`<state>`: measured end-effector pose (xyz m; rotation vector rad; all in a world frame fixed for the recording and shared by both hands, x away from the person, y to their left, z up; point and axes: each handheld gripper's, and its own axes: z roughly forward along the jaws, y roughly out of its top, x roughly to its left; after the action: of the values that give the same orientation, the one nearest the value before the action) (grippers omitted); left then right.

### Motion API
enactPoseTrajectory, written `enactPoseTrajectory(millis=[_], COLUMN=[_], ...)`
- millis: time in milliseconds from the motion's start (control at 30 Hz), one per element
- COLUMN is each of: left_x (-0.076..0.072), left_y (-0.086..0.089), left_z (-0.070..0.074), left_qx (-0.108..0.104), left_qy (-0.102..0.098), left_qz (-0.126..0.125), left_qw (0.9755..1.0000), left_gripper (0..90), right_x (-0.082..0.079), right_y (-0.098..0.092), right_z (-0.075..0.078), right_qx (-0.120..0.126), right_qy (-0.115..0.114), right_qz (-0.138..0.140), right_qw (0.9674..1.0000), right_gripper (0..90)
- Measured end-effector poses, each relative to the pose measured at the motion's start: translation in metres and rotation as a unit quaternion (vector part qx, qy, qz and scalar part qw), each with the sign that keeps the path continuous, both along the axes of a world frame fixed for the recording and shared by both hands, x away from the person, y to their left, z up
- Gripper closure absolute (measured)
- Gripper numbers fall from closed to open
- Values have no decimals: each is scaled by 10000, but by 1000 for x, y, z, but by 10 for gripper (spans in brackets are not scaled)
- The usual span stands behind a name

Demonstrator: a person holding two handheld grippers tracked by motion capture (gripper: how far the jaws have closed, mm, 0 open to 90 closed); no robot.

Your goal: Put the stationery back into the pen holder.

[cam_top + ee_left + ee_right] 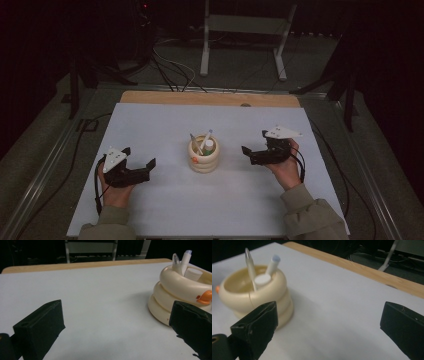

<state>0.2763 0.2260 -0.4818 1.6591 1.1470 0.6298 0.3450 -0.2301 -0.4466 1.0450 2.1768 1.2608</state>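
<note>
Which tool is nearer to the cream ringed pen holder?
Left, only slightly. The left tool sits open to the left of the pen holder; the right tool sits open to its right. Neither touches it.

No readable text, label, brand, number or sign is showing on anything in these pictures.

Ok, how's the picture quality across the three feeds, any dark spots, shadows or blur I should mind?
High view: room beyond the white table sheet is nearly black and the whole picture is dim. Left gripper view: near black tongs are soft, and the cream ringed pen holder casts a faint shadow leftward. Right gripper view: the holder is slightly blurred, with its shadow falling to its right.
</note>
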Motion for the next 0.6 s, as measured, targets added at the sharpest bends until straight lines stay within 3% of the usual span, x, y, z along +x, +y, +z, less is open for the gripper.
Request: enactPoseTrajectory(millis=[133, 333, 600], left_x=[-1, -1, -1], left_y=[2, 2, 2], left_z=[2, 3, 5], left_qx=[-4, 87, 120], left_qy=[-37, -43, -67], left_qz=[14, -28, -68], left_qw=[10000, 9999, 9999], left_gripper=[3, 4, 3], right_x=[-11, -23, -36], right_y=[-11, -29, -46], right_z=[-9, -18, -31], right_qx=[-165, 1, 10], right_qy=[-56, -15, -5], right_qz=[-50, -155, -274], right_qw=[9998, 9999, 9996], right_gripper=[17, 17, 17])
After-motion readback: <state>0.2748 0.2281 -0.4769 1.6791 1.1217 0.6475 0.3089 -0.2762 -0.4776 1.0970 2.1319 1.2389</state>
